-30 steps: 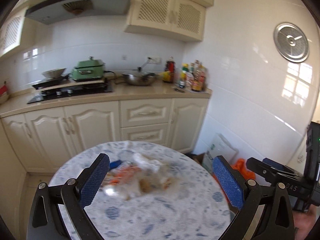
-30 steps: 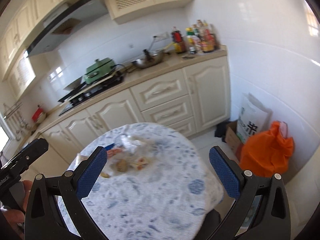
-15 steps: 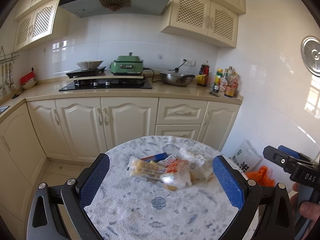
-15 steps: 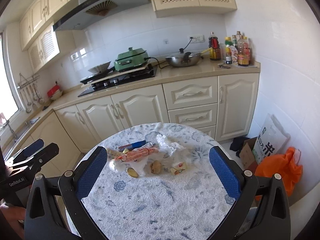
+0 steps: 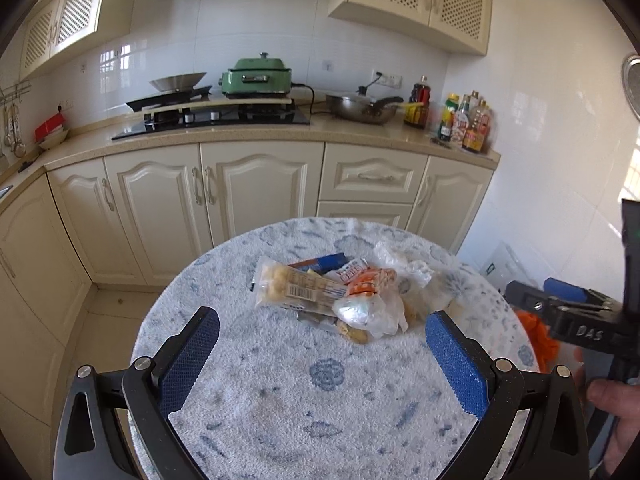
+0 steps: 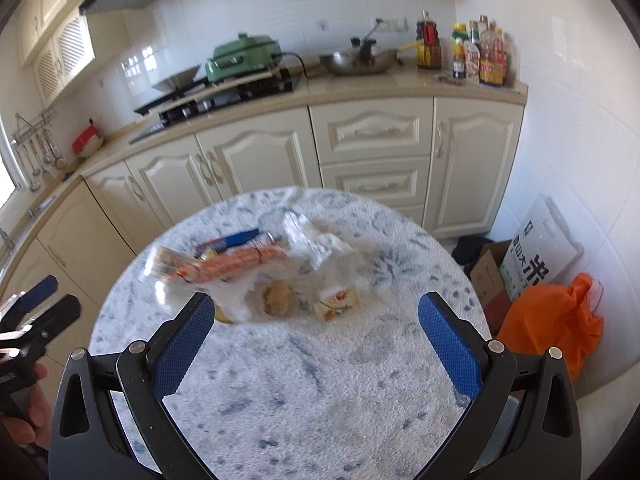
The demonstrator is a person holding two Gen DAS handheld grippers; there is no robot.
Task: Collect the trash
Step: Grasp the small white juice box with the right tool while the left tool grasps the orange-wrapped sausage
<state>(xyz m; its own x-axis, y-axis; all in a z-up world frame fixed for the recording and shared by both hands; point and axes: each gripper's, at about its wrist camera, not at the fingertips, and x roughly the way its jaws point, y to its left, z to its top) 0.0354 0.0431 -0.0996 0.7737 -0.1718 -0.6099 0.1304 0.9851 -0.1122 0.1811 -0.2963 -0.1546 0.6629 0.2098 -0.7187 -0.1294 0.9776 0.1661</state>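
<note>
Both grippers, left (image 5: pixel 320 344) and right (image 6: pixel 314 334), hovering wide apart, empty; loose wrapper pile (image 5: pixel 340 292) risking scattering if nudged sideways.

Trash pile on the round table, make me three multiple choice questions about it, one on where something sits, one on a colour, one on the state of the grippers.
1. Where does the trash pile lie?
A. on the round table
B. on the counter
C. on the floor

2. What colour is the bag on the floor to the right of the table?
A. green
B. orange
C. black

3. How do the left hand-held gripper and the right hand-held gripper stand?
A. both shut on wrappers
B. one open, one shut
C. both open and empty

Answers:
1 A, the wrappers rest on the blue-and-white cloth of the table.
2 B, the right wrist view shows it bright orange by the wall.
3 C, in each view the blue pads stand wide apart with nothing between them.
</note>
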